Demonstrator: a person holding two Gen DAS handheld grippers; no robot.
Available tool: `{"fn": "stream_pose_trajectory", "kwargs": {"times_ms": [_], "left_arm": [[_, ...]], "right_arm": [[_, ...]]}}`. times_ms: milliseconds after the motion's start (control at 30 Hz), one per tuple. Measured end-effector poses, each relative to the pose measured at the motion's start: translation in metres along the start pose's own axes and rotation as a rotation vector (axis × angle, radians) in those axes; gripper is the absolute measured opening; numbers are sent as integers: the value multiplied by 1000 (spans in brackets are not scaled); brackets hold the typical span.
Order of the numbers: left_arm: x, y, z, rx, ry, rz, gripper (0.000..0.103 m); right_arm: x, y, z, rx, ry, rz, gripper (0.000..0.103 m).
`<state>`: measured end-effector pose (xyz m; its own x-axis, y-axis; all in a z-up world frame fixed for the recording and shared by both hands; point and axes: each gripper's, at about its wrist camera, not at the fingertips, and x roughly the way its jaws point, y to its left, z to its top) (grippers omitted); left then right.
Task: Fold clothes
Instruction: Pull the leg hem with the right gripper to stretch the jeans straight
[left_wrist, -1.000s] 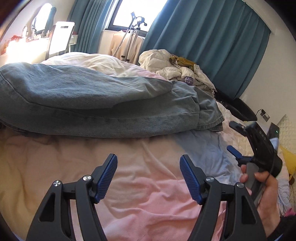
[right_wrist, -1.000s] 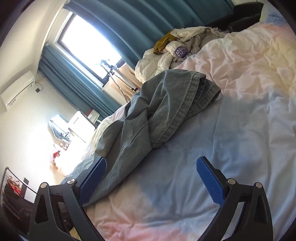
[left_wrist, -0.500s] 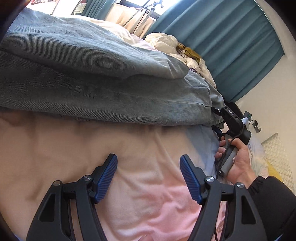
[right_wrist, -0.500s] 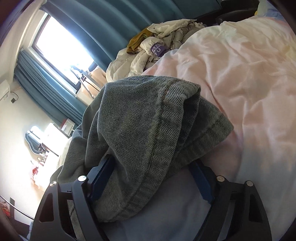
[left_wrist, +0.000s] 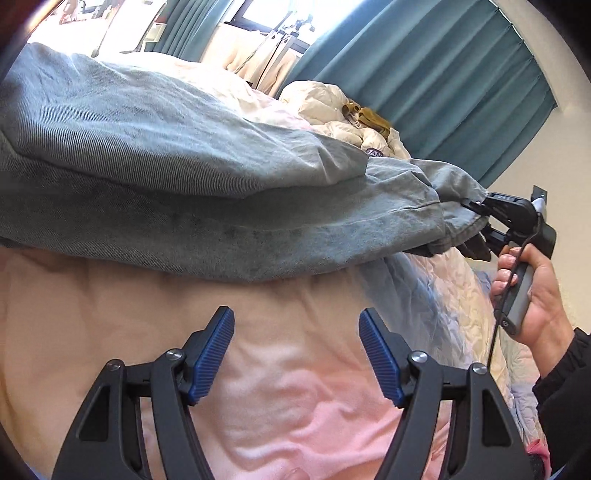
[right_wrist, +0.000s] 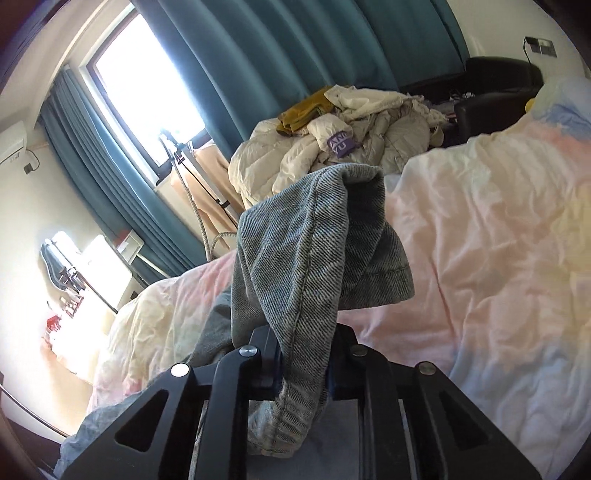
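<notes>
Right wrist view, right claw (right_wrist: 301, 373) clamping twilled denim jeans (right_wrist: 306, 240), left claw (left_wrist: 295, 354) spread wide

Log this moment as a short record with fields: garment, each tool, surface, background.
garment: grey-blue denim jeans, lying lengthwise across the bed, one end lifted
right tool: shut on a bunched hem of the jeans; denim drapes over its fingers
left tool: open, holding nothing, above the bedding just short of the jeans
surface: pink and pale blue duvet, wrinkled
background: pile of cream clothes at the far end of the bed; teal curtains; bright window
</notes>
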<state>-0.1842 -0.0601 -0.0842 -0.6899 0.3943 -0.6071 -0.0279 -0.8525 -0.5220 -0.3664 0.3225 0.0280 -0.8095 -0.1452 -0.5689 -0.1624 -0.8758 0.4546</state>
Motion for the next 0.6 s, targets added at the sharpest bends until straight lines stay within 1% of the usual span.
{"fn": "stream_pose_trajectory", "kwargs": {"times_ms": [133, 300, 367, 467, 600], "left_arm": [[-6, -5, 4, 27, -19, -1, 72], [-17, -13, 2, 70, -41, -2, 72], [-20, -16, 0, 83, -48, -3, 72], [-25, -18, -2, 97, -51, -6, 72], [-28, -21, -4, 110, -49, -12, 72]], "right_arm": [[-54, -3, 28, -24, -64, -37, 15], [-108, -14, 55, -50, -93, -88, 15], [-122, -16, 66, -65, -106, -124, 15], [-143, -29, 80, -43, -125, -159, 15], [-156, -59, 89, -33, -148, -229, 14]]}}
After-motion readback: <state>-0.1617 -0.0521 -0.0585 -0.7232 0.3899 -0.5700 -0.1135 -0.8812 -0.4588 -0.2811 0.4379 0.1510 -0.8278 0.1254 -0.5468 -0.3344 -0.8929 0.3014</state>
